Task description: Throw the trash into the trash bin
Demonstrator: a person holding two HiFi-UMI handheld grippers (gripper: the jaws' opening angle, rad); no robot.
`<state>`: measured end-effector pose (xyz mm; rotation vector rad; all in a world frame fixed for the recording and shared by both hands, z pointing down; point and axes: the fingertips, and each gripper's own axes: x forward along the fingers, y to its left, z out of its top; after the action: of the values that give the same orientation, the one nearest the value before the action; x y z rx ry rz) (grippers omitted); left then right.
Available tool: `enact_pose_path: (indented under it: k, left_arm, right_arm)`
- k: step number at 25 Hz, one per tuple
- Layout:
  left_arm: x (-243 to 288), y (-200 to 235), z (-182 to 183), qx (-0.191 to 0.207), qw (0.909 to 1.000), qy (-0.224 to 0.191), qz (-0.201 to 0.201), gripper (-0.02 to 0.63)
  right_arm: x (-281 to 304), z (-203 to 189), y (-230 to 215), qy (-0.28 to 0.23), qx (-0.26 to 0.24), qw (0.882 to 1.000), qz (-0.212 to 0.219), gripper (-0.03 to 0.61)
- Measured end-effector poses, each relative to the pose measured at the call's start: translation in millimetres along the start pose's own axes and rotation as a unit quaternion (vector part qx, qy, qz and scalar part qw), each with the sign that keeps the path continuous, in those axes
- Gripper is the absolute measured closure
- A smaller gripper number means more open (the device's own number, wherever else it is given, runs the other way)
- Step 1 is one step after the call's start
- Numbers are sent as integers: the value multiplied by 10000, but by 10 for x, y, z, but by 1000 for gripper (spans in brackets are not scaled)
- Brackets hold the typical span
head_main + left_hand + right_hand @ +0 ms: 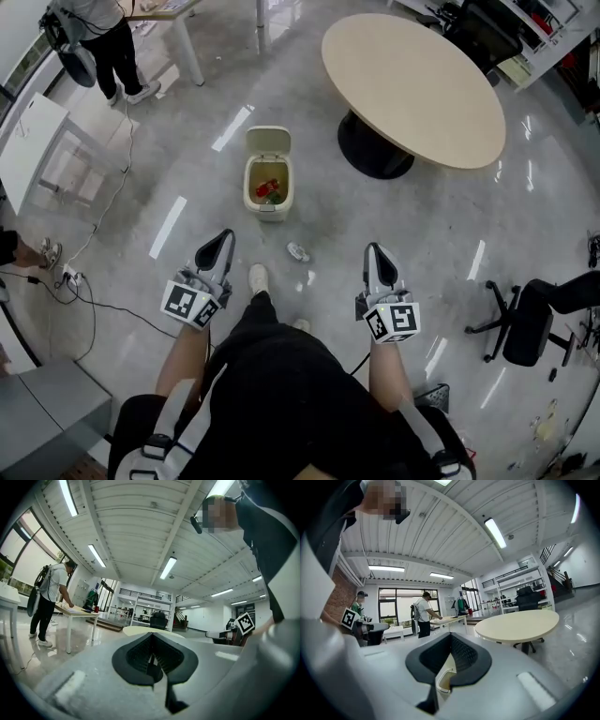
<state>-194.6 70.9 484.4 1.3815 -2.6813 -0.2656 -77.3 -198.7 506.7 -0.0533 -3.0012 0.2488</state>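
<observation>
Pale trash (298, 251) between left tool (225, 236) and right tool (372, 248)

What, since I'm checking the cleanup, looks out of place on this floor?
A small crumpled piece of trash lies on the bare floor just short of the open trash bin, outside it, while red and green scraps already sit inside.

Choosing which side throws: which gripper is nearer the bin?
Left. In the head view, the left gripper is just below-left of the bin; the right gripper is farther, below-right.
</observation>
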Motion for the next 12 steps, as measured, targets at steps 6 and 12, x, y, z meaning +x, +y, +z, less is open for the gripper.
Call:
enact_pose_path:
  k: [6, 12]
  left_arm:
    - [462, 413, -58, 59, 9995, 184, -249, 614]
    - [729, 814, -479, -162, 9972, 653, -333, 614]
  right_arm:
    - [591, -170, 183, 337, -46, 9993, 184, 572]
    - [1105, -535, 169, 809, -257, 9960, 270, 573]
